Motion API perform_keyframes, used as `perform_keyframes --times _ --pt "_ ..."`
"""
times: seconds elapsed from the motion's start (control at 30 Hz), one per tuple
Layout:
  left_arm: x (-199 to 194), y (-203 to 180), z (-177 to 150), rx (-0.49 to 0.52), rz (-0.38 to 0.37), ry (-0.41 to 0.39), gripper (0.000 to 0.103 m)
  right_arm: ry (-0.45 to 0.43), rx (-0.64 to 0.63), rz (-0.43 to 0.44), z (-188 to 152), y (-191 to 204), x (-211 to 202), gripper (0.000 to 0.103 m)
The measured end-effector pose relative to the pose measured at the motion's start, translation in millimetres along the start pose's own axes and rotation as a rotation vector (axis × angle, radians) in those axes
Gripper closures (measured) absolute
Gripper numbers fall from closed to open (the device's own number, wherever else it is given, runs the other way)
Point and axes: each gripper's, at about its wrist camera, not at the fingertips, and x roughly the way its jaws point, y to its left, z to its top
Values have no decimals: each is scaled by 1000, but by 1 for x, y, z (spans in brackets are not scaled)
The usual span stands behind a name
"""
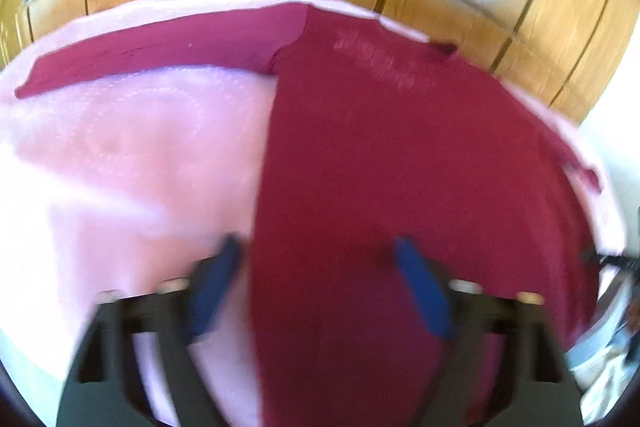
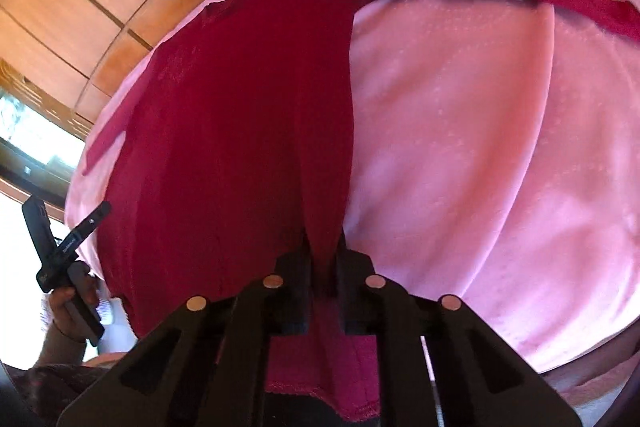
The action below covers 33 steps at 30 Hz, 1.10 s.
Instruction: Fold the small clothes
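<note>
One maroon shirt [image 1: 400, 155] on pink sheet [image 1: 140, 147], R tongs [image 2: 324, 259] pinching hem, L tongs [image 1: 316, 259] spread.

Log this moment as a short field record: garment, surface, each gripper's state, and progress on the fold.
garment: maroon long-sleeved top, spread mostly flat, one sleeve stretched out sideways
surface: pink bedspread, wooden panelling behind
left gripper: jaws open, over the top's hem edge, gripping nothing; view is blurred
right gripper: jaws shut on a pinch of the top's hem
fold progress: body not yet folded; sleeve still extended
</note>
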Motion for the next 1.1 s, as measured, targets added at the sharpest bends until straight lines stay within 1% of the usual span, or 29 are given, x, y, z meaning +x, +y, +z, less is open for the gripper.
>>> perform_keyframes --times 0.03,0.07,0.1,0.17,0.23,0.27,0.37,0.4,0.43,0.47,0.5,0.53,0.57,0.6,0.63,0.7,0.73,0.77,0.8,0.83,0.87,0.9,0.93,0.97,1.03,1.1 --pt "-2 0 -2 24 1 -1 52 -12 -30 -13 -1 5 -9 96" --pt "-5 1 -4 30 -6 3 62 -21 -48 -21 1 6 -10 96" --pt "-7 3 -6 29 -4 8 69 -30 -75 -41 -1 9 -17 96" --pt "-9 8 -9 45 -2 14 75 -17 -101 -89 -3 8 -13 97" --pt "-11 13 -13 38 -14 21 75 26 -95 -129 -14 2 4 97" --pt "-11 14 -12 33 -18 24 75 38 -79 -123 -19 0 12 97" --pt "-18 18 -12 4 -31 35 75 24 -28 -79 -19 -5 11 95" --pt "-23 19 -10 -17 -43 24 74 21 -23 -69 -18 -8 9 95" --pt "-26 16 -7 -26 -46 7 71 23 -18 -52 -18 -9 9 91" --pt "-32 15 -3 -30 -46 -22 61 21 -11 -37 -18 -10 7 88" --pt "-39 10 1 -23 -47 -59 50 0 11 -24 -17 -15 1 77" --pt "-43 4 7 -10 -44 -91 45 -24 36 -14 -15 -20 -5 63" --pt "-46 -1 11 2 -41 -113 36 -57 75 1 -10 -27 -14 59" --pt "-47 -8 16 18 -45 -135 30 -94 117 14 -6 -36 -22 55" --pt "-46 -17 22 37 -63 -151 29 -141 178 24 0 -50 -32 50" --pt "-33 -35 34 63 -102 -134 28 -235 328 43 13 -88 -47 45" --pt "-26 -42 37 68 -111 -119 28 -268 386 51 17 -106 -54 45" --pt "-17 -50 41 71 -118 -100 26 -306 455 61 23 -125 -57 45" --pt "-9 -56 44 72 -122 -84 19 -356 544 78 30 -151 -61 45" --pt "3 -63 49 72 -125 -68 17 -389 605 82 36 -167 -62 45" --pt "7 -67 51 68 -120 -65 12 -420 666 89 40 -184 -63 45" --pt "11 -71 53 62 -114 -63 10 -451 728 102 45 -200 -63 46" --pt "19 -75 57 58 -117 -56 10 -486 796 121 50 -219 -62 46" --pt "25 -77 60 58 -112 -49 10 -509 846 119 55 -233 -60 46" --pt "37 -81 62 56 -80 -30 9 -543 926 107 66 -257 -55 46" --pt "48 -80 60 48 -68 -2 9 -563 987 94 78 -277 -48 46"
